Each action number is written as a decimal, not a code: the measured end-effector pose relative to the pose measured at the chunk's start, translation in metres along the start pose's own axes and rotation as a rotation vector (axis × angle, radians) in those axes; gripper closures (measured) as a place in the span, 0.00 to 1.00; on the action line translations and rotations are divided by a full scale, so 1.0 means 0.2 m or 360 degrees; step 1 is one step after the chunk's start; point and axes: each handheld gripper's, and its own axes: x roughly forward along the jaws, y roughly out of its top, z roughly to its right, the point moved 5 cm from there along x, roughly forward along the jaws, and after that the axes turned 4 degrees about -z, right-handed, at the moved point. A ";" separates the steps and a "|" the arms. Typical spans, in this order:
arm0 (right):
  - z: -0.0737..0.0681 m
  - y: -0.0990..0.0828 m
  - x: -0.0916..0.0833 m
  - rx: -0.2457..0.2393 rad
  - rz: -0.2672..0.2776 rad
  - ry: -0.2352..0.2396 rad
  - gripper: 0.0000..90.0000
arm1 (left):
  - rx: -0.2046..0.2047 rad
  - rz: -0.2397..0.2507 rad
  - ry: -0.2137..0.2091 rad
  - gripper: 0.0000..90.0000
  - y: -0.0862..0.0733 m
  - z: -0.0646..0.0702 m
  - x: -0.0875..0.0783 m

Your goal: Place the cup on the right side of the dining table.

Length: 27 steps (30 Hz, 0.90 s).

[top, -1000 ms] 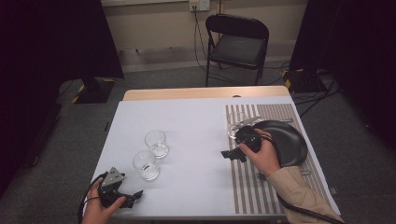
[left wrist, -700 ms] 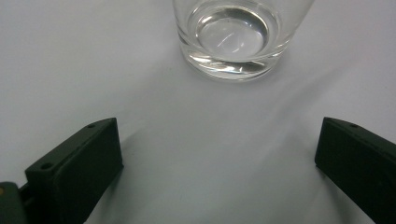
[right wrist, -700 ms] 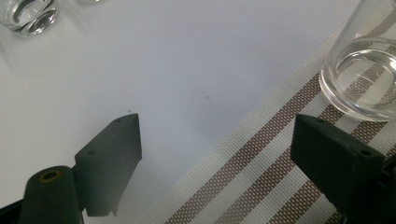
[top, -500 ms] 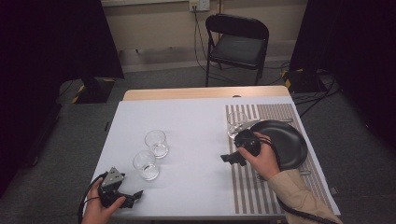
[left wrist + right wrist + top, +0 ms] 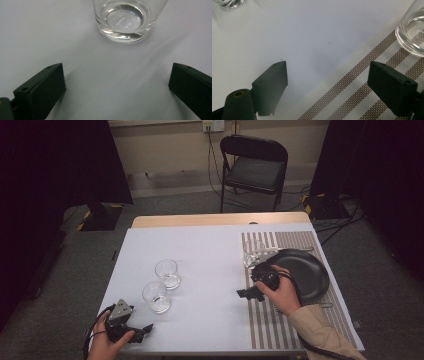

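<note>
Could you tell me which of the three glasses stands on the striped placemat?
The glass beside the black plate; the other two stand on the bare white table.

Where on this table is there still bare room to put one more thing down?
The widest bare patch is the white middle of the table, between the two glasses and the striped mat. The far-left corner beyond the glasses is bare too. It is crowded on the mat: a black plate, a third glass and the right tongs.

You get even overhead light on the white table (image 5: 210,245), while the room's sides fall into deep black. In the left gripper view the glass (image 5: 126,18) glints brightly; soft shadows trail both jaws, slightly blurred.
</note>
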 end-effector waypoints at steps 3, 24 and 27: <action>0.00 -0.01 0.00 -0.0006 -0.0004 0.0007 0.18 | 0.0000 0.0000 0.0000 0.00 0.00 0.00 0.00; -0.06 -0.09 0.04 -0.0064 -0.0048 0.0042 0.18 | 0.0000 0.0001 0.0001 0.00 0.00 0.00 0.00; -0.05 -0.11 0.05 -0.0064 -0.0053 0.0042 0.18 | 0.0000 0.0001 0.0001 0.00 0.00 0.00 0.00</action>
